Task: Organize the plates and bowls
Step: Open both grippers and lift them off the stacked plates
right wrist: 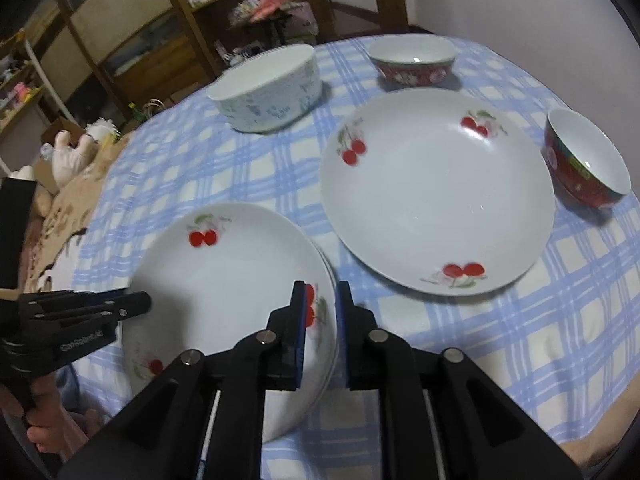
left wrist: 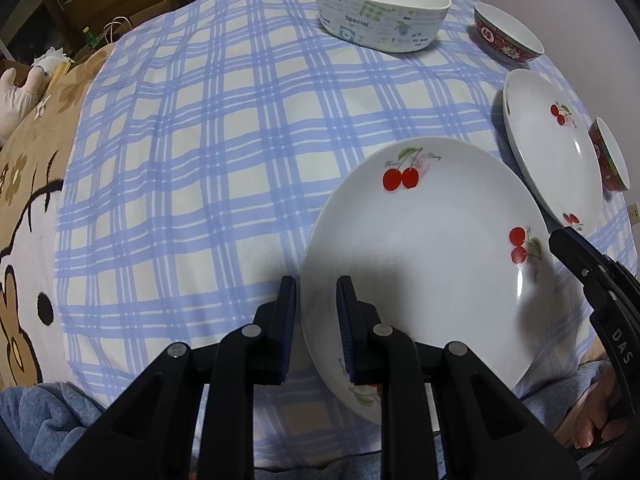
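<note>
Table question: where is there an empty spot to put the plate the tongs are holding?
The widest bare checked cloth lies left of the held cherry plate, in front of the big white bowl. The right side is crowded: second cherry plate and two red bowls sit close together.

The right hand-held gripper straddles the right rim of the near white cherry-printed ceramic plate, whose left rim the left hand-held gripper meets.

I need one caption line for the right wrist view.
Right tool straddles the near cherry plate rim, beside a second cherry plate on checked cloth.
</note>
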Available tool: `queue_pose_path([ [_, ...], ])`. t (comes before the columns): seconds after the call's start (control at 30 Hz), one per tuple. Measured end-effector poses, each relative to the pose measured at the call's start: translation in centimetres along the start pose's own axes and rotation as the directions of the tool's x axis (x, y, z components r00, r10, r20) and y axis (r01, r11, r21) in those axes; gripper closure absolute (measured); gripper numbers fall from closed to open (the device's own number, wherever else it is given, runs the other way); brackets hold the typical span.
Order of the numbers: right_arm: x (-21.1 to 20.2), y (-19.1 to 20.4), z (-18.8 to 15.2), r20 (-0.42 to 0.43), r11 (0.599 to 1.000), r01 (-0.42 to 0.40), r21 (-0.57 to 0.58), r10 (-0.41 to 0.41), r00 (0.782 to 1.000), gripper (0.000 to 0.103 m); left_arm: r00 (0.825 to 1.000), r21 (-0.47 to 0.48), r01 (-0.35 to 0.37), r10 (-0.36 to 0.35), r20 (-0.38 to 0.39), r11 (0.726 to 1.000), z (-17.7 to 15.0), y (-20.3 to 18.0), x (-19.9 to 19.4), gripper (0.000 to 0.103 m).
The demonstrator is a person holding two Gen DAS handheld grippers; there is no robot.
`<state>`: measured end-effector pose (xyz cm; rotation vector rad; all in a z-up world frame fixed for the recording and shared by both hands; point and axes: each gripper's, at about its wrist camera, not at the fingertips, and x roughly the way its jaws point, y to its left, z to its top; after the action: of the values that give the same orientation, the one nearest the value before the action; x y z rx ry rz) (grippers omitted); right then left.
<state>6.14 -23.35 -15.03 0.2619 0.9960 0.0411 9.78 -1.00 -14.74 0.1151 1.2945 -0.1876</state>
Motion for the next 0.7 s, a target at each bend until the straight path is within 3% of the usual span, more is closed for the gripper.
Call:
queue_pose_path([
  [0.23,-1.3,-0.1,0.0,0.018,1.000,0.006,-0.003,-0.006,1.000,0.086,0.998,-0.009,0.003,-0.002,0.055,1.000,-0.1,0.1,-1.8,0.081],
  [0.3,-2.1,-0.5,0.3,0.037,1.000,0.010,0.011,-0.011,0.999,0.082,0.996,0.003,0.007,-0.008,0.085,1.000,-0.1,-0.1,-2.5,0.078],
  [0.43,-4.3,-1.9,1.2,0.108,0.998,0.009,0.055,-0.015,0.994,0.051,0.990,0.032,-0.028,0.023,0.136,0.999,0.3,-0.8,-3.5,0.052],
  [0.57,-6.0,-3.1,2.4,0.159,0.996,0.062,0.058,-0.071,0.985,0.048,0.977,0.078,-0.070,0.053,0.206,0.994,0.6,-2.1,-5.3,0.033],
  [0.63,-6.8,-3.5,3.0,0.180,0.996,0.070,0.052,-0.078,0.981,0.038,0.970,0.112,-0.075,0.047,0.238,0.991,0.8,-3.1,-6.4,0.021],
  [0.7,-7.2,-4.0,3.5,0.192,0.996,0.064,0.059,-0.075,0.979,0.031,0.963,0.134,-0.072,0.034,0.269,0.988,1.2,-3.9,-7.4,0.018],
])
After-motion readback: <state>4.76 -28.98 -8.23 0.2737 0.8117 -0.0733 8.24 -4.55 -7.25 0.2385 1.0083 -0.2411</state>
